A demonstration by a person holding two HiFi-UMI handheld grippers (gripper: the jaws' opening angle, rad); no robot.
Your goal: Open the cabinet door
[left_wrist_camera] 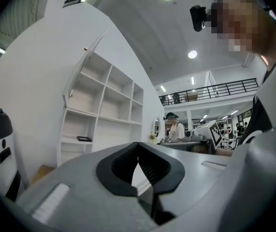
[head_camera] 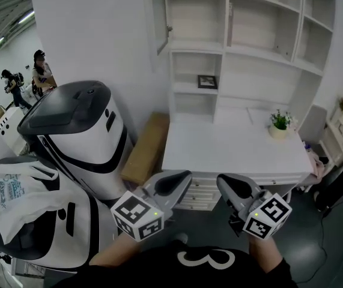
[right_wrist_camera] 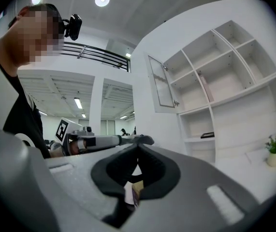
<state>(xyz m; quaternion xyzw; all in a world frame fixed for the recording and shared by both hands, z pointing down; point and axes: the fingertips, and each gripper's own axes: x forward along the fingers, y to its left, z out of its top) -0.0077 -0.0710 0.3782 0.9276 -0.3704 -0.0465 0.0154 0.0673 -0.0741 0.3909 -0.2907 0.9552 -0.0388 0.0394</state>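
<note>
Head view: shows the left gripper (head_camera: 182,179) and the right gripper (head_camera: 225,183) low in front of the white desk (head_camera: 231,149), side by side, pointing level toward it. Places the cabinet door (head_camera: 159,23) high at the upper left of the shelf unit (head_camera: 261,59), already swung out from its compartment and well apart from both tools. Left gripper view: finds the jaws pressed tip to tip, nothing between. Right gripper view: finds the same, tips touching and empty, with only background showing through the gap behind them. Reads as a task most likely finished, judging by the open door. Could go wrong on reaching up again with closed jaws: no grip on the door's edge, only a push, perhaps enough to swing it back shut. Could also clip the potted plant (head_camera: 279,125) when crossing the desk carelessly.
</note>
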